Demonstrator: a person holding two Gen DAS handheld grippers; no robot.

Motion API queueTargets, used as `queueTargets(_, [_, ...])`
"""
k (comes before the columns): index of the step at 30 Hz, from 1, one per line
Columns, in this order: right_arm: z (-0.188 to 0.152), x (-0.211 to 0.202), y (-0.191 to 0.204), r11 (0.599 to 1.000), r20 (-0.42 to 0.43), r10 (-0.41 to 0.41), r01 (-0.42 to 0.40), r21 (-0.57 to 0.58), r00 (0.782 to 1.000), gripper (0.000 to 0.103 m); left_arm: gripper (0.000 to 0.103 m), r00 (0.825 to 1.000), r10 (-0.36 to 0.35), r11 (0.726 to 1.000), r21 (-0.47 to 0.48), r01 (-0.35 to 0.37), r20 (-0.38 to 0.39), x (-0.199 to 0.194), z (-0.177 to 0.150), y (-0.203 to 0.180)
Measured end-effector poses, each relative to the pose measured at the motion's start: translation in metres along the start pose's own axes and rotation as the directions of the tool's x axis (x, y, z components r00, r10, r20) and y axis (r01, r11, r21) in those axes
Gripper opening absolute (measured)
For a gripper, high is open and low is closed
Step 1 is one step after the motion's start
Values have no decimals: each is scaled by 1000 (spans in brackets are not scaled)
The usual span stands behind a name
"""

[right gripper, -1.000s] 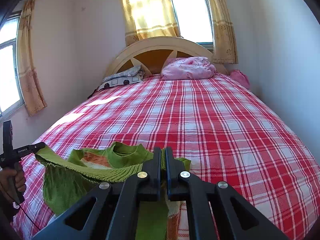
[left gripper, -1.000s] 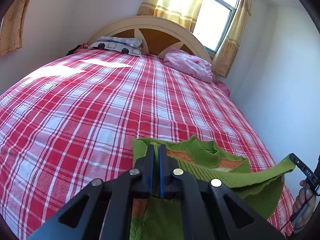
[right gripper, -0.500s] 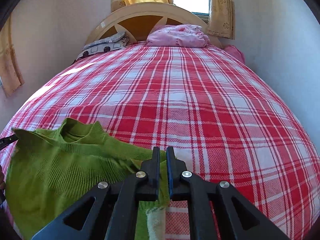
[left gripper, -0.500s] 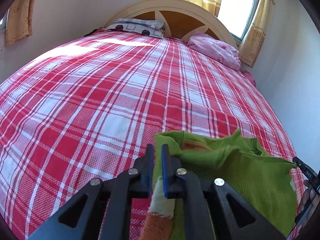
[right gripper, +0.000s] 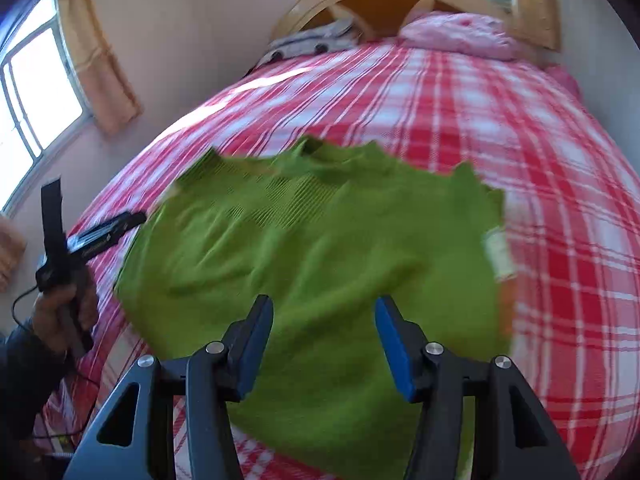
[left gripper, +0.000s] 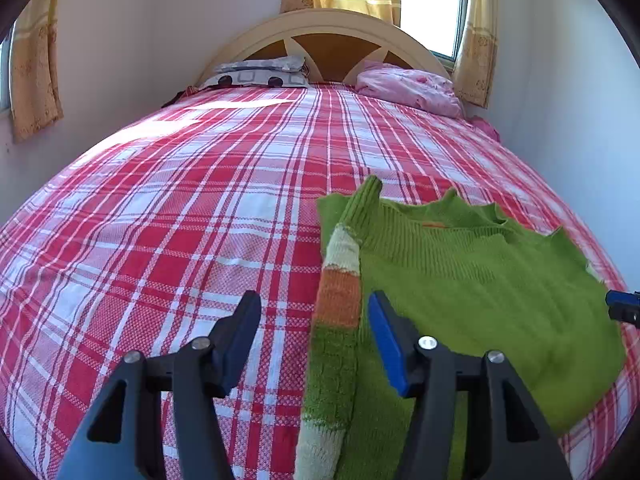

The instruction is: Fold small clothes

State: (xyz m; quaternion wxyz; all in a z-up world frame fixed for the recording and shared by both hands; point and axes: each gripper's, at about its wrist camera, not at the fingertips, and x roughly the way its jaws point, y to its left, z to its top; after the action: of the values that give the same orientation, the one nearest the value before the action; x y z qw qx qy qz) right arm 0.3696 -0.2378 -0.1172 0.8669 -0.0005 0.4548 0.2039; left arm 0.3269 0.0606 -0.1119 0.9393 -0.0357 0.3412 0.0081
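A small green knit sweater (left gripper: 472,280) lies flat on the red plaid bed, folded over, its neck toward the headboard. One sleeve with orange and cream stripes (left gripper: 338,300) runs along its left edge. My left gripper (left gripper: 314,312) is open, its jaws either side of that sleeve, just above it. In the right wrist view the sweater (right gripper: 320,248) fills the middle, blurred by motion. My right gripper (right gripper: 324,320) is open and empty above the sweater's near part. The left gripper (right gripper: 104,232) shows at the left, held by a hand.
The red and white plaid bed (left gripper: 180,220) stretches to a cream headboard (left gripper: 332,36). A grey patterned pillow (left gripper: 260,74) and a pink bundle (left gripper: 408,86) lie at its head. White walls stand close on both sides. The right gripper's tip (left gripper: 624,308) shows at the right edge.
Both grippers were shut on the sweater and carried its edge forward over itself. Now both have opened and let go, and the sweater lies flat on the bed.
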Motion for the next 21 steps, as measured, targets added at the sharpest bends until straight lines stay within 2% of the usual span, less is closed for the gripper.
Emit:
queueTargets(2, [3, 29, 9, 998, -64, -69, 68, -13, 996, 55, 59, 999, 25, 1000, -8, -25, -20, 7, 0, -1])
queueTargets(3, [10, 40, 6, 997, -54, -76, 76, 9, 996, 55, 59, 999, 25, 999, -22, -26, -31, 10, 1, 0])
queueTargets(4, [18, 46, 3, 996, -51, -87, 88, 21, 995, 55, 64, 999, 33, 999, -24, -34, -35, 14, 3, 1])
queueTargets(7, [48, 61, -13, 991, -47, -83, 88, 102, 995, 55, 75, 993, 111, 993, 32, -110, -42, 27, 7, 0])
queueTargets(8, [56, 67, -17, 990, -49, -92, 96, 104, 995, 55, 75, 990, 137, 990, 49, -135, -43, 32, 9, 1])
queueTargets(10, [67, 74, -21, 987, -31, -110, 113, 111, 993, 55, 75, 986, 161, 987, 22, -161, -49, 37, 10, 8])
queueTargets(13, [68, 61, -18, 986, -17, -108, 109, 128, 994, 55, 75, 984, 165, 986, -23, -167, -63, 38, 14, 17])
queueTargets(15, [66, 38, -13, 990, 66, -82, 74, 119, 994, 55, 75, 985, 169, 985, -18, -170, -30, 31, 18, 15])
queueTargets(16, [64, 30, -14, 990, 87, -97, 87, 115, 992, 55, 75, 985, 171, 985, -6, -171, -13, 28, 20, 11])
queueTargets(17, [61, 25, -18, 985, 98, -132, 119, 122, 986, 55, 75, 985, 174, 985, 8, -174, -6, 28, 21, 8])
queueTargets(19, [45, 13, -40, 957, 114, -252, 230, 179, 961, 55, 75, 980, 197, 980, 25, -196, -33, 37, 21, 7])
queueTargets(21, [25, 11, -66, 925, 74, -315, 288, 249, 946, 55, 75, 972, 216, 976, 11, -216, -87, 53, 16, 13])
